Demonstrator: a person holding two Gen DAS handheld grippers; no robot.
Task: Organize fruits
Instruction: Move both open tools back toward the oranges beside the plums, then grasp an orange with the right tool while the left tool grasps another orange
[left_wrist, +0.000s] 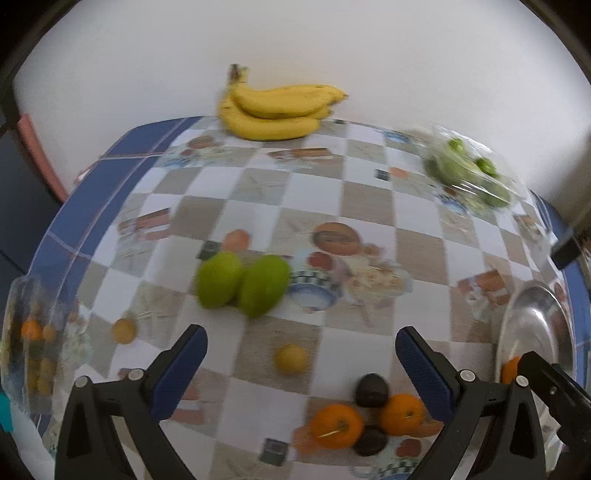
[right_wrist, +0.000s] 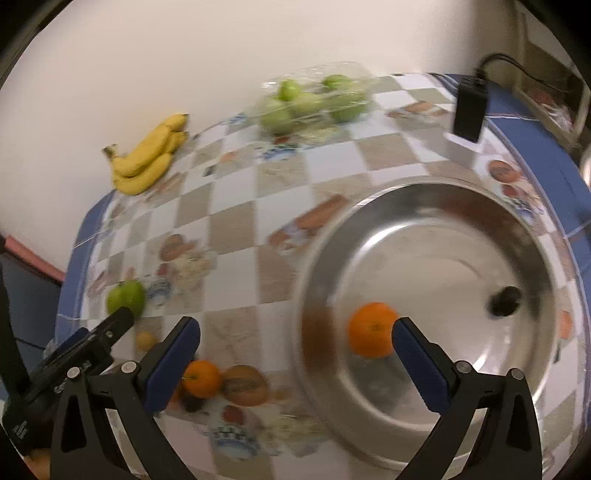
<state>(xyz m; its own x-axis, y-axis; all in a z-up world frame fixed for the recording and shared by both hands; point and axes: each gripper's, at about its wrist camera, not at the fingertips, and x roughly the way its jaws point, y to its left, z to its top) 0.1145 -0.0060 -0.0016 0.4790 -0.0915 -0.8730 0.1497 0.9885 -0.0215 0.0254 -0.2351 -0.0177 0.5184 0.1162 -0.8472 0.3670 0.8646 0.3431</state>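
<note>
Both tools are wide open and hold nothing. The left tool (left_wrist: 301, 354) is nearer the oranges (left_wrist: 336, 424), which lie just below it on the worktop (left_wrist: 369, 218).

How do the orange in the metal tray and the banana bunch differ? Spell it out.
Shape: the orange is one round fruit; the banana bunch is several long curved fruits joined at a stem.
Colour: the orange is deep orange; the banana bunch is yellow.
Place: the orange lies inside the metal tray, just ahead of the open right claw; the banana bunch lies on the tablecloth at the far edge by the wall.
Both are unheld.
</note>
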